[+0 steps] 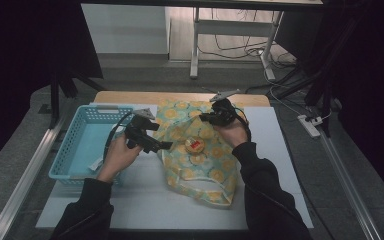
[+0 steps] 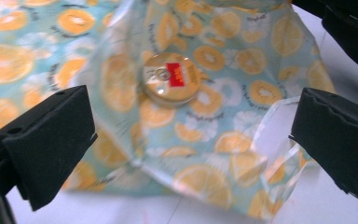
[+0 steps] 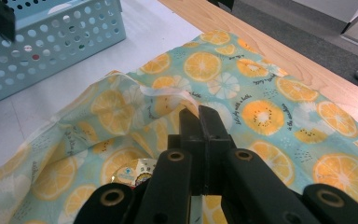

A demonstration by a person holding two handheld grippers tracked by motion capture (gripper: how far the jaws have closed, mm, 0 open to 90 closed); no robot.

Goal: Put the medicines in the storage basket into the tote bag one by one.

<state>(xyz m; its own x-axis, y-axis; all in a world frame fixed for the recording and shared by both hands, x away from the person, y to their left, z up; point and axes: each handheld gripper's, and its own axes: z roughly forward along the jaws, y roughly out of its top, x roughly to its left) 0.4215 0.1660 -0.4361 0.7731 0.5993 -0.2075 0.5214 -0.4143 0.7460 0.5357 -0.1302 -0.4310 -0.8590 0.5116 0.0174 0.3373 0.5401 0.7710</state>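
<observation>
A teal cloth bag (image 1: 200, 167) printed with orange slices lies on the white table top. A round flat tin (image 1: 195, 145) with a red label rests in its mouth, seen through the fabric in the left gripper view (image 2: 171, 78). My left gripper (image 1: 166, 146) hovers at the bag's left edge, and its jaws stand wide open around nothing (image 2: 193, 140). My right gripper (image 1: 205, 118) is at the bag's far rim. It is shut on the bag's edge by the pale handle strap (image 3: 198, 114), holding the fabric (image 3: 261, 112) lifted. The tin (image 3: 133, 171) peeks out beside its jaws.
A light blue perforated basket (image 1: 87, 120) stands to the left of the bag, with a small item on its floor. The wooden table edge (image 1: 180, 96) runs behind the bag. White table top (image 1: 145, 200) extends toward the person. A metal rail (image 1: 25, 175) runs along the left side.
</observation>
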